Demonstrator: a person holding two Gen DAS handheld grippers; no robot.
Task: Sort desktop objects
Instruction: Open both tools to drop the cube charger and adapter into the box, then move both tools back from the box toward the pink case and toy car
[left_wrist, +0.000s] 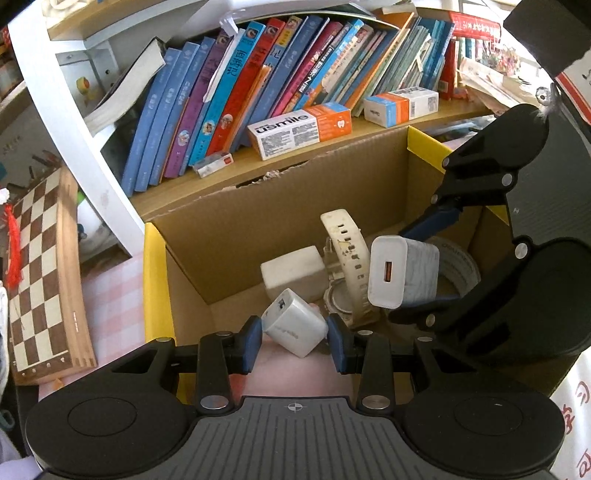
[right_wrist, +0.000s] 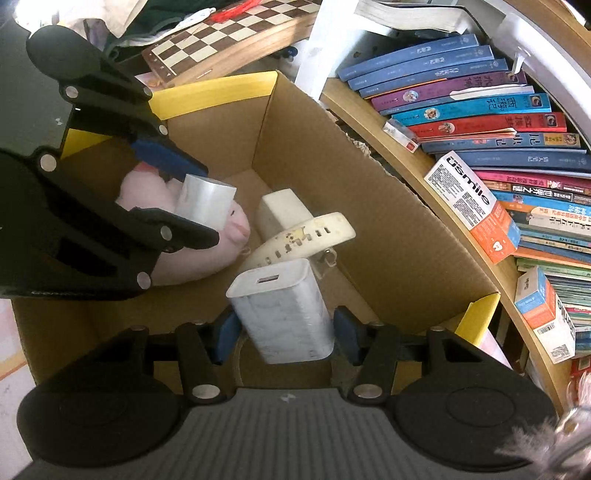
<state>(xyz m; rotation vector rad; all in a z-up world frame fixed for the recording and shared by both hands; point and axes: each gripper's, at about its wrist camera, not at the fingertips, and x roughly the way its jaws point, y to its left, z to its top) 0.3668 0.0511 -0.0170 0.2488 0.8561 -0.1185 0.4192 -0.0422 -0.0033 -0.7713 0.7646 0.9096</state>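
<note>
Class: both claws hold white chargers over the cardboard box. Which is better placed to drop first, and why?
Probably right: the right claw holds its tall charger further inside the cardboard box; the left claw sits near the rim.

A lived-in home study corner is being shown. A wooden bookshelf (left_wrist: 295, 162) is being filled by leaning rows of colourful books (left_wrist: 236, 92), many with cartoon covers. Toothpaste boxes (left_wrist: 299, 129) are being kept on the shelf in front of them. A folding chessboard (left_wrist: 40, 273) is being propped beside the shelf, and a pink checked cloth (left_wrist: 110, 295) is being used over the desk.
</note>
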